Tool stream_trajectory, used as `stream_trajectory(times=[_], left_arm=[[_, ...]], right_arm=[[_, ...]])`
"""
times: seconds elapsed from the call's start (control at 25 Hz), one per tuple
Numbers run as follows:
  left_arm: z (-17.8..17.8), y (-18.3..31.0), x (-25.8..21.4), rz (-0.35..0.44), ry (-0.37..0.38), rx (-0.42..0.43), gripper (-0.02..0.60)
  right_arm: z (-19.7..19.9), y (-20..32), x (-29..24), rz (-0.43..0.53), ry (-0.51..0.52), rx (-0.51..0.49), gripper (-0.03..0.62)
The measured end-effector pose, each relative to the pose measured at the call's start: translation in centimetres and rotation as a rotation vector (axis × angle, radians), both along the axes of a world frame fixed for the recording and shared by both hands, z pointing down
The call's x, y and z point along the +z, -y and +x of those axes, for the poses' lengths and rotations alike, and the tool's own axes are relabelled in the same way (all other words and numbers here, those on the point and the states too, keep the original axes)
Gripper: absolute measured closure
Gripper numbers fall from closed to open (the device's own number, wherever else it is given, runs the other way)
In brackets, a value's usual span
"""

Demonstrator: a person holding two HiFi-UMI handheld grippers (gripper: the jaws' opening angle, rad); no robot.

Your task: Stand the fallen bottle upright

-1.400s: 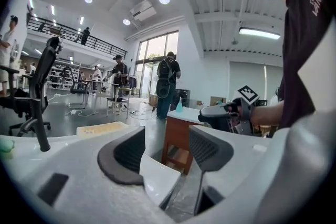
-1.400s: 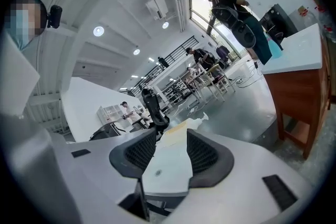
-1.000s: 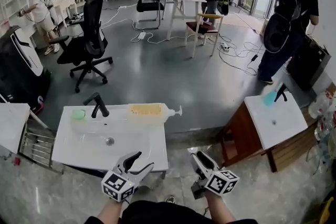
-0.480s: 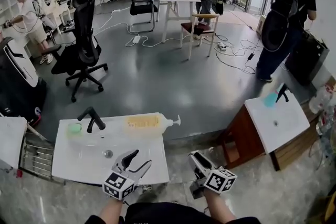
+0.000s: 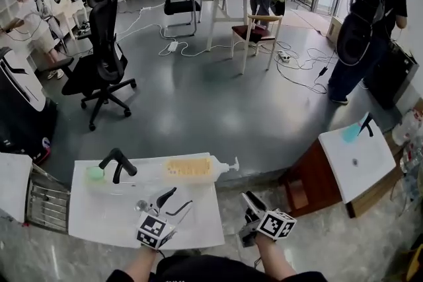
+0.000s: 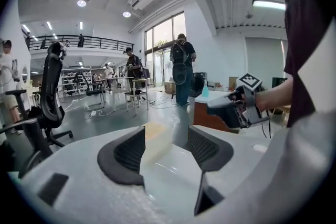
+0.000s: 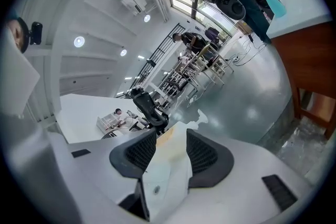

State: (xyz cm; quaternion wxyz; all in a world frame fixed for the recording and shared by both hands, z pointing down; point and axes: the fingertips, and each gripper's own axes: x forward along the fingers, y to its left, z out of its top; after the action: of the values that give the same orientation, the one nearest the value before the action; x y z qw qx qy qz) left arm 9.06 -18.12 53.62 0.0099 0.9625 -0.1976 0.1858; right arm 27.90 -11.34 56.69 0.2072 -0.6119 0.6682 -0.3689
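Left gripper (image 5: 180, 199) and right gripper (image 5: 250, 203), jaws apart and empty, have neared the still-fallen pump bottle (image 5: 192, 168) at the far edge of the surface (image 5: 198, 224).

Surface (image 5: 198, 224): white, with a shallow basin (image 5: 109, 205) sunk into it, standing on a grey floor (image 5: 218, 109).

Far edge: a pump bottle (image 5: 193, 168) lies on its side. Its nozzle points right and its contents are yellowish.

Far left: a black tap (image 5: 117, 162) stands upright. A small green object (image 5: 94, 174) sits just to its left; its kind cannot be determined.

Basin: a metal drain (image 5: 140, 205) sits towards its right side.
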Motion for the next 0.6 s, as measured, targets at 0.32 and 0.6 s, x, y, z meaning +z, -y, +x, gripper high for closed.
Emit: stream_trajectory(times=[0.32, 0.6], left_arm=[[-0.8, 4.5, 2.4, 0.032, 0.104, 0.039, 0.331], [-0.9, 7.4, 4.7, 0.029, 0.156, 0.059, 0.331]], right_arm=[[0.8, 5.6, 3.1, -0.03, 0.106, 0.05, 0.428], [1.5, 9.4, 6.4, -0.036, 0.216, 0.116, 0.43]])
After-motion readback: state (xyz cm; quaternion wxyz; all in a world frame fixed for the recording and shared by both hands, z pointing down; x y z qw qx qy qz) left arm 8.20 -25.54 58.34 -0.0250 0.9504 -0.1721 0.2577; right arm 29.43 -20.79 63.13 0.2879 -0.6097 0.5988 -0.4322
